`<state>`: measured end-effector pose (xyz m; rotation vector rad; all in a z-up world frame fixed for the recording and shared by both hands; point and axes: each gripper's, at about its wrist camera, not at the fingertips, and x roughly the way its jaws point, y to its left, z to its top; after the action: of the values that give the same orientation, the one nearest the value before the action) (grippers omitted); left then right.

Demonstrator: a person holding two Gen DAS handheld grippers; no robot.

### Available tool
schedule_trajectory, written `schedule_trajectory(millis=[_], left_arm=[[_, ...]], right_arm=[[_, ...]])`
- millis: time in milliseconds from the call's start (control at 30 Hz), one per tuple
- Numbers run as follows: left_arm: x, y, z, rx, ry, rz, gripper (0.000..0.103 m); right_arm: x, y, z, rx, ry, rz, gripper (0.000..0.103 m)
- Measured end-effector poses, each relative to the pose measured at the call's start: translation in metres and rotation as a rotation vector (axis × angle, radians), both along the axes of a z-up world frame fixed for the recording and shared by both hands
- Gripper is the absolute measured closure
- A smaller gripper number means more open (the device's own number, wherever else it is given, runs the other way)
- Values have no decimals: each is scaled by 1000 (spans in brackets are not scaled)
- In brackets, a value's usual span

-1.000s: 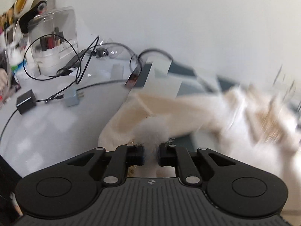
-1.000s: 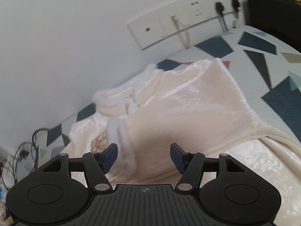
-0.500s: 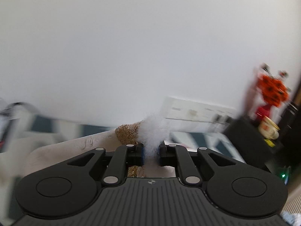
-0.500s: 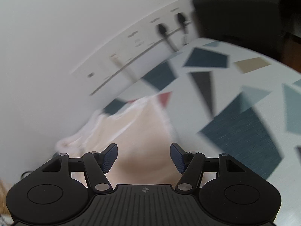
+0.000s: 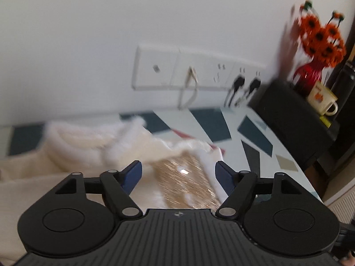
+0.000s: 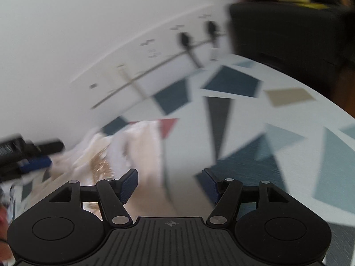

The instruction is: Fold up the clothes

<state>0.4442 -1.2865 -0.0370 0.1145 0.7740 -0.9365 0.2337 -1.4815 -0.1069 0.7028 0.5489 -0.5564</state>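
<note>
Two grippers hang over the patterned table [image 5: 255,137]. The left gripper [image 5: 178,174] has just been opening; its jaws stand spread above the cream garment's [image 5: 88,146] gold sequined patch [image 5: 186,184], pinching nothing. The right gripper [image 6: 169,184] also stands spread and empty, with the garment's edge toward ten o'clock.

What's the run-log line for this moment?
phase: sleeve fold released | left claw: just opened, nothing gripped, over gold-embroidered cuff | right claw: open, empty | cream garment: on patterned table
</note>
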Motion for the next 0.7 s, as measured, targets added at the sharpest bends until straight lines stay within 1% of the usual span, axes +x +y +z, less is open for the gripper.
schedule_trajectory(millis=[67,100,133,167,200,267,333,400,433,467,567,600,633,700], left_arm=[[3,29,10,5,-54,61,24],[4,49,11,11,-81,105,22],[4,70,13,16,-108,149,17],[3,92,11,27,-138,194,15],[-1,113,7,51,-165,233,15],[-9,153,-7,116,-205,294,15],[-17,183,-29,210,-213,335,15],[-21,200,-50,300,-221,359,15],[-22,206,-59,328,-223,371,15],[-21,209,-66,342,-219,385,15],[-10,207,-80,358,-203,423,15],[-6,204,-83,367,-218,432,15],[-3,200,-87,381,-238,436,15],[3,195,-96,441,-286,453,18]], right_arm=[[14,7,0,11,-14,54,40],[21,11,0,33,-25,79,40],[29,14,-1,60,-36,104,41],[35,18,-2,93,-49,127,41],[40,21,-4,131,-65,147,41],[50,25,-10,202,-84,169,41],[62,23,-16,246,-73,144,40],[73,20,-23,280,-62,113,40],[78,17,-26,278,-58,83,42],[83,14,-28,276,-58,56,45],[102,9,-31,286,-45,8,60],[107,9,-30,285,-36,6,79],[112,9,-28,284,-29,8,89],[118,11,-10,244,-39,1,92]])
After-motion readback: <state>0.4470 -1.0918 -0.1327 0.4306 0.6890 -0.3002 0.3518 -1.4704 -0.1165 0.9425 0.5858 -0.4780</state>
